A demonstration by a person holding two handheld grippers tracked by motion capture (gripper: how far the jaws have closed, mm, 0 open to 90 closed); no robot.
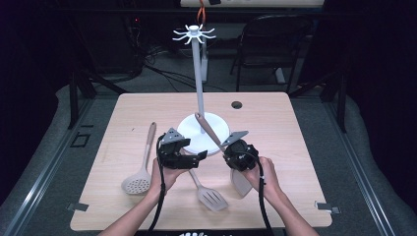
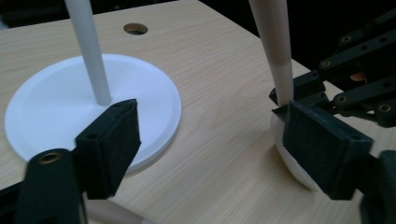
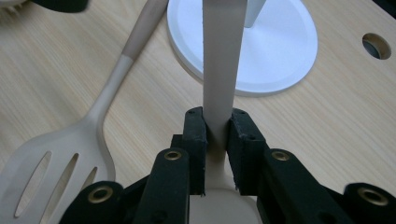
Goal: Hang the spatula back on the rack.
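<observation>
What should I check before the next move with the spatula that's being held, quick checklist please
1. Right gripper shut on the spatula handle: ok.
2. Left gripper empty, nothing between its pads: ok.
3. Left gripper near the held spatula, its right pad beside the head: ok, though touch cannot tell.
4. Rack upright on its base: ok.
5. Hooks free, nothing hanging: ok.
6. Slotted turner and skimmer lie flat on the table, apart from the base: ok.
</observation>
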